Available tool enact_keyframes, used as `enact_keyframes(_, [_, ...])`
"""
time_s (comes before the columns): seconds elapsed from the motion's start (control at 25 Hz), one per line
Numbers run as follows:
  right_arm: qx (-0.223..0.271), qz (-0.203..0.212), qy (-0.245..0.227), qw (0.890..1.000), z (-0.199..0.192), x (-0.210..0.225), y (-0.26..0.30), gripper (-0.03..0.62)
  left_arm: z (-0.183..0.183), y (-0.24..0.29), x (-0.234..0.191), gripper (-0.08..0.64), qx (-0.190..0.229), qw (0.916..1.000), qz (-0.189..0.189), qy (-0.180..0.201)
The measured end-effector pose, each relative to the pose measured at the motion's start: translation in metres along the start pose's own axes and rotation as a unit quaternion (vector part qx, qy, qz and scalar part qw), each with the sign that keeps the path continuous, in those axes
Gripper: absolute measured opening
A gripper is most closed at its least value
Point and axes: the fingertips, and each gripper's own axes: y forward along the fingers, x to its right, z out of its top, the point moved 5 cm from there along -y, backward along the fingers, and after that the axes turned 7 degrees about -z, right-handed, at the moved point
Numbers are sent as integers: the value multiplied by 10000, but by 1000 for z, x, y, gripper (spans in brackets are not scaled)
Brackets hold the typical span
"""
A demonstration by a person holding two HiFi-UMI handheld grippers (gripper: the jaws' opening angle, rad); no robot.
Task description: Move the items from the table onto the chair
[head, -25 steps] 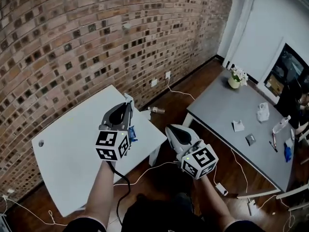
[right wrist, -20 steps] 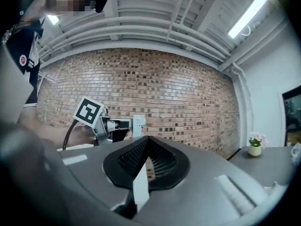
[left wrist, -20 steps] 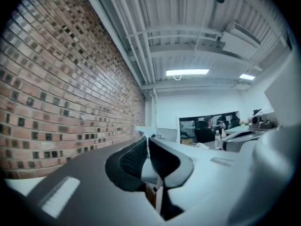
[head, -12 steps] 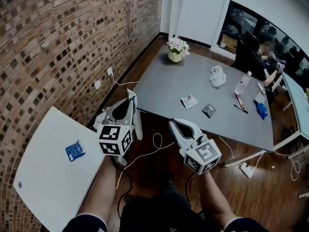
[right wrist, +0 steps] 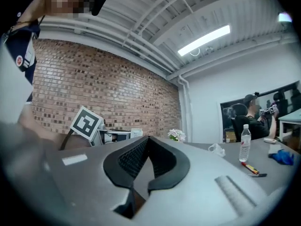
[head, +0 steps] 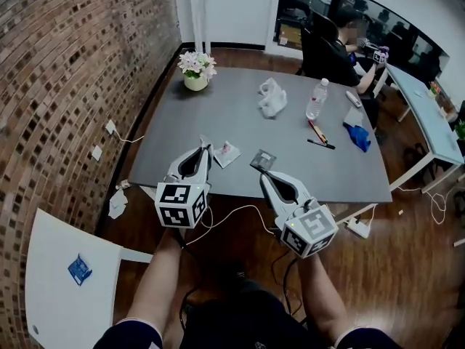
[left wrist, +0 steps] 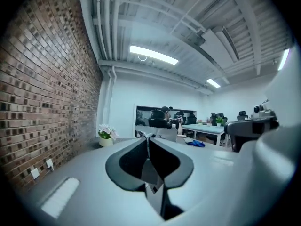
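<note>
The left hand-held gripper [head: 206,149] is clenched on nothing, its jaws pressed together at the tips. The right hand-held gripper [head: 265,176] is clenched the same way and is also empty. In the head view both reach over the near edge of the grey surface [head: 182,126]. The left one's tips show just beside a white packet [head: 227,153], and the right one's just beside a dark square piece [head: 263,159].

Farther out on that surface are one crumpled white bag [head: 272,97], one clear bottle [head: 316,99] standing upright, two pens [head: 318,131] near each other and one blue cloth [head: 357,136]. Two small pale things by the right edge are too small to name. One flower pot [head: 195,70] with white blooms stands at the far left corner.

One blue packet [head: 80,269] lies alone on a white surface [head: 51,311] at the lower left, well apart from the grey one.

A brick wall [head: 58,86] runs along the left and carries two sockets [head: 110,127]. The wooden floor [head: 407,267] holds white cables [head: 232,213], one crumpled paper [head: 118,203] and one power strip [head: 357,227]. One person [head: 338,46] sits in a black chair beyond the far edge, and a pale blue desk [head: 425,111] stands at the right.
</note>
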Motion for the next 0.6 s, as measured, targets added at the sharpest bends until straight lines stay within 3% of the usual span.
enact_keyframes(0.32, [-199, -609, 203, 9977, -22, 82, -11, 2, -54, 119, 33, 29, -863, 9947, -559, 52])
enact_keyframes(0.6, [-462, -927, 430, 9937, -46, 122, -12, 2, -135, 184, 38, 31, -1907, 9795, -631, 155])
